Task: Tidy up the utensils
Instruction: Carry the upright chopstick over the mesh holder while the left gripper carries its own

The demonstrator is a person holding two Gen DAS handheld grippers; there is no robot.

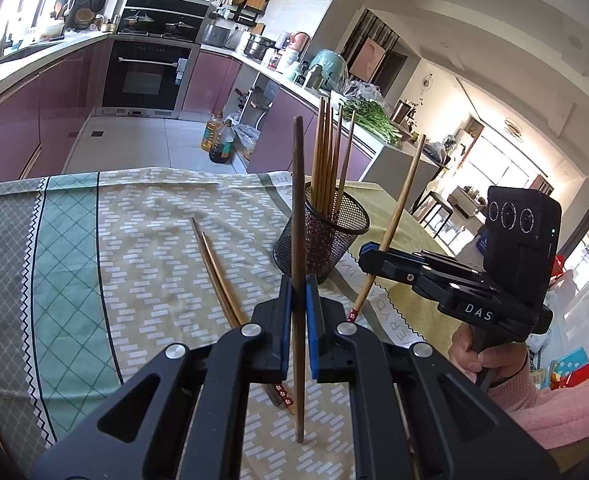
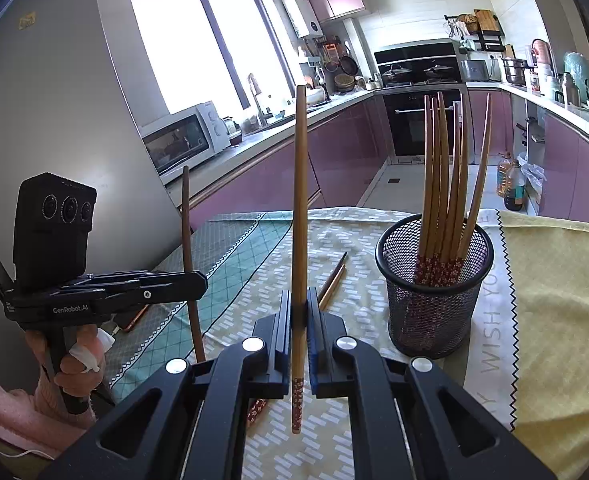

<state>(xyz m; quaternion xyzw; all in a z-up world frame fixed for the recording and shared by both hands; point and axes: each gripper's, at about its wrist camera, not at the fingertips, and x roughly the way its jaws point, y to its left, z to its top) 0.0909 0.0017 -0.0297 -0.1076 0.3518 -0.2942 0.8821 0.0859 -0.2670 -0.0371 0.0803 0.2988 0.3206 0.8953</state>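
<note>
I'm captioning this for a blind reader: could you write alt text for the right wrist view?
The right gripper holds a light chopstick upright above a patterned tablecloth. Right of it, a black mesh cup holds more chopsticks; at left, the left gripper holds a darker chopstick.

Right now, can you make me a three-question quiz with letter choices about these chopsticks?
1. Where do most chopsticks stand?
A. in the black mesh cup
B. in a drawer
C. on a plate

2. How many chopsticks lie flat on the tablecloth?
A. none
B. two
C. ten

3. What is the left hand-held gripper doing?
A. wide open
B. clamped on a dark chopstick
C. holding a spoon

Answers: 1 A, they poke up from the cup. 2 B, a pair lies together. 3 B, its pads squeeze the upright stick.
</note>
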